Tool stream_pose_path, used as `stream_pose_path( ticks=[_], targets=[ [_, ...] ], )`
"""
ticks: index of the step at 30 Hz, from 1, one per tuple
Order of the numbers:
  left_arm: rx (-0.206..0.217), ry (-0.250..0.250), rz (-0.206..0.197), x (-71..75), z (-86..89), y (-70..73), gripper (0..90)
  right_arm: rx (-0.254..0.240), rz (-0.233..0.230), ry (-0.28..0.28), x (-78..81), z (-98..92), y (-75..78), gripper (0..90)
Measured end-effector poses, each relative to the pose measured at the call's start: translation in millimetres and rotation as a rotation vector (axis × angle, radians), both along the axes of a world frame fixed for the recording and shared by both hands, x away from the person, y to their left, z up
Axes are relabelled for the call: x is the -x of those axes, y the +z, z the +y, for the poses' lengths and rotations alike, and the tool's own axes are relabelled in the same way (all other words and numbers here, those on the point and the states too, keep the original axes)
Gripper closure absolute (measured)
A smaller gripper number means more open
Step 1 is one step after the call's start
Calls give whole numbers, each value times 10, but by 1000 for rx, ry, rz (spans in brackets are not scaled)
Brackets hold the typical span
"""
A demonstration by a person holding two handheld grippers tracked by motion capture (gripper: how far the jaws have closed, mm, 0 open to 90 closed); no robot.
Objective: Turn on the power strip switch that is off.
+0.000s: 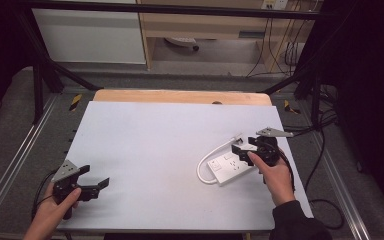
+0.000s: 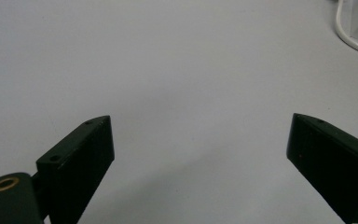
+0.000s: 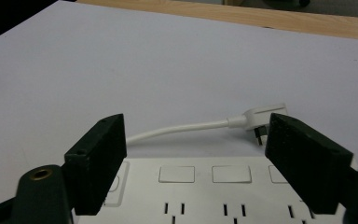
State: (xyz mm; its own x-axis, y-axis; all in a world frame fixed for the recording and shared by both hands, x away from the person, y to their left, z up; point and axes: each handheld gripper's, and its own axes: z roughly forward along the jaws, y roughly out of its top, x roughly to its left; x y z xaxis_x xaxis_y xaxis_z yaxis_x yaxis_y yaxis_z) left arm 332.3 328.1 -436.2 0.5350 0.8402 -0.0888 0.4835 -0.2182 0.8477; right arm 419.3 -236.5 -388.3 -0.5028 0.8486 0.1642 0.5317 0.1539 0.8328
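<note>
Left gripper (image 1: pixel 94 183) low over table (image 1: pixel 145 150), jaws spread, right gripper (image 1: pixel 244 148) spread above power strip (image 1: pixel 228 167)

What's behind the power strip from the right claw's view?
Behind the power strip lie its white cord and plug on the white tabletop. The right claw covers the plug's prongs.

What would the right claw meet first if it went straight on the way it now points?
Probably the white plug at the end of the cable, lying just beyond the power strip under the right claw. Depth is unclear, so the claw might instead pass over it to bare table.
</note>
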Motion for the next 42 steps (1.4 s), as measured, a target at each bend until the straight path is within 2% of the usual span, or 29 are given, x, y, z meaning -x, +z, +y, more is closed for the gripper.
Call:
stream_pose_path(
  ticks=[6, 13, 25, 31, 42],
  targets=[
    [-1, 0, 0, 0, 0, -2, 77, 7, 6, 6, -9, 36, -32, 316],
    [-1, -2, 1, 1, 0, -2, 78, -11, -1, 2, -11, 52, -55, 442],
    [-3, -6, 2, 1, -3, -6, 78, -25, -5, -4, -18, 75, -106, 579],
    [-2, -7, 3, 2, -5, -6, 78, -27, -24, -8, -4, 106, -165, 673],
    [-6, -8, 4, 2, -3, -7, 78, -37, -33, 2, 22, 138, -239, 778]
  ],
)
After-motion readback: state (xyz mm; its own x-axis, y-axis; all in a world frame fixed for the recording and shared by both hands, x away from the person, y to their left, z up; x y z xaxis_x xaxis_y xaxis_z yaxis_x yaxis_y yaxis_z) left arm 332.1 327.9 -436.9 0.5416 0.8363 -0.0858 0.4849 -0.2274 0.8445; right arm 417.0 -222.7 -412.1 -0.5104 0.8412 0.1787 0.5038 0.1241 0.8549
